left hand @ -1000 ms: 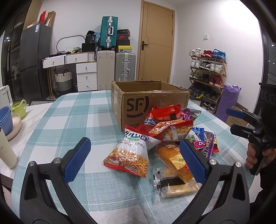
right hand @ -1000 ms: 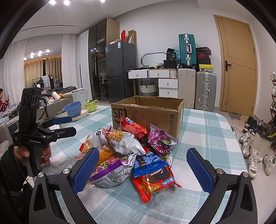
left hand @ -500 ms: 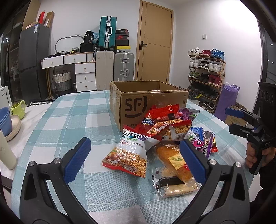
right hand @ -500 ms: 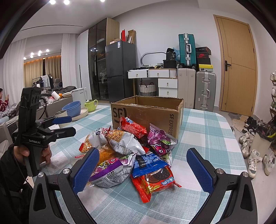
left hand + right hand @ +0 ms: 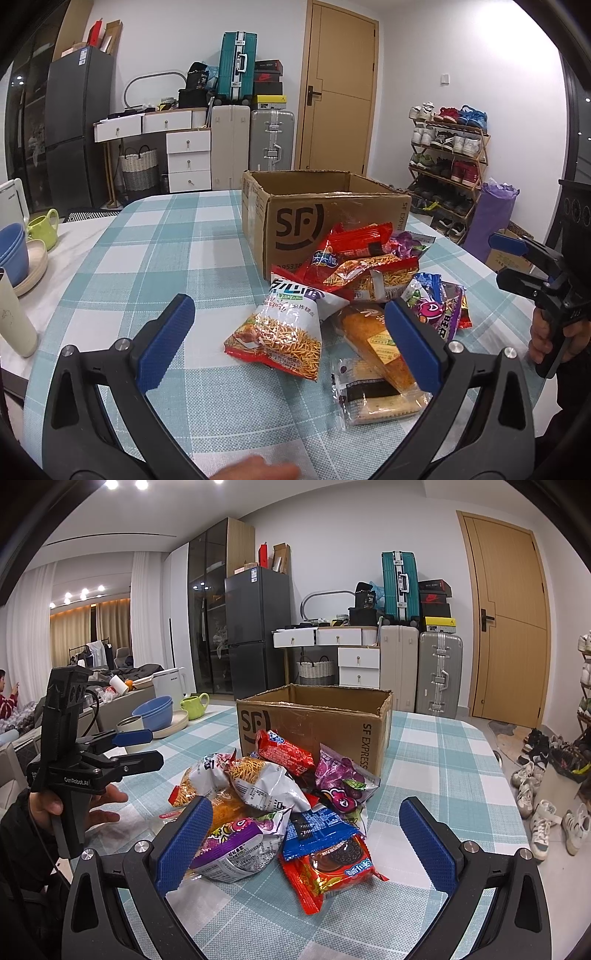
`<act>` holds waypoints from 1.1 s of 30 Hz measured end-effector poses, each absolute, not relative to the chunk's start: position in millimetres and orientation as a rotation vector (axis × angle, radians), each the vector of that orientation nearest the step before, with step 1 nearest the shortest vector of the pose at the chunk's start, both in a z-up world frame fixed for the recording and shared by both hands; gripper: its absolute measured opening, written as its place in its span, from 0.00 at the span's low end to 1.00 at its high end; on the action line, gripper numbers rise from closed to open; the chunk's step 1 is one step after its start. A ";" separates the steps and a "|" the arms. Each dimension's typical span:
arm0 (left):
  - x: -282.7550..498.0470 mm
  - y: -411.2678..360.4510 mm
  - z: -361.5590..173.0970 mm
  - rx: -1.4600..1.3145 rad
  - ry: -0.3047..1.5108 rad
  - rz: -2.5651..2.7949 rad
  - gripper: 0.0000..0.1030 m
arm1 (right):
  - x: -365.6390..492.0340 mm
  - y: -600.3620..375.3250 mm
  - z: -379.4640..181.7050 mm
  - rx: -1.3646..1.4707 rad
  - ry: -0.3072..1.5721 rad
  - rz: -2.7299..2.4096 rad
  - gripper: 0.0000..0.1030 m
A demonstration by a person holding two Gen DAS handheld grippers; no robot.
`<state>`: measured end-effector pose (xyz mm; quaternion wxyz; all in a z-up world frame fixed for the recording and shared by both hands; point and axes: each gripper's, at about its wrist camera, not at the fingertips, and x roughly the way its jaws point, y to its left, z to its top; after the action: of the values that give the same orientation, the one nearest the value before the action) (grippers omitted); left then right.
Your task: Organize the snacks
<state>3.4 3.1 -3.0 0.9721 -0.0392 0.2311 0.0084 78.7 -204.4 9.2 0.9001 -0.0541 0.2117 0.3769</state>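
A pile of snack packets lies on the checked tablecloth in front of an open cardboard SF box (image 5: 325,221), which also shows in the right wrist view (image 5: 314,720). Nearest my left gripper (image 5: 291,343) are a white noodle-snack bag (image 5: 288,325) and a wrapped bread (image 5: 376,343). My left gripper is open and empty, held above the cloth short of the pile. My right gripper (image 5: 306,842) is open and empty over a red Oreo packet (image 5: 332,867), a blue packet (image 5: 317,830) and a purple packet (image 5: 229,845).
Blue bowls (image 5: 153,710), a green mug (image 5: 194,703) and a cream cup (image 5: 13,314) stand at the table's left end. A shoe rack (image 5: 447,162) is right of the table. Suitcases and drawers stand along the back wall.
Both grippers stay open and nearly still. The left wrist view has drifted slightly left, and a fingertip now shows at its bottom edge.
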 end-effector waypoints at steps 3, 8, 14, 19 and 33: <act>3.8 3.1 -3.6 -0.082 0.469 0.014 1.00 | 79.0 -204.4 9.2 -0.113 0.439 0.780 1.00; 4.1 4.8 -3.6 -0.089 0.472 0.017 1.00 | 79.1 -204.3 9.3 -0.112 0.439 0.780 1.00; 3.7 4.8 -3.7 -0.086 0.475 0.023 1.00 | 80.0 -204.7 11.2 -0.113 0.440 0.779 1.00; 4.9 4.9 -4.0 -0.081 0.478 0.029 1.00 | 80.0 -202.0 7.6 -0.116 0.440 0.775 1.00; 17.8 9.8 -9.0 -0.093 0.547 0.086 1.00 | 98.9 -192.5 -2.0 -0.186 0.563 0.662 1.00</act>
<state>17.8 9.8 -9.0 0.9608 -0.0457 0.2699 0.0427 98.9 -192.5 -2.0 0.9029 -0.0902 0.2722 0.3203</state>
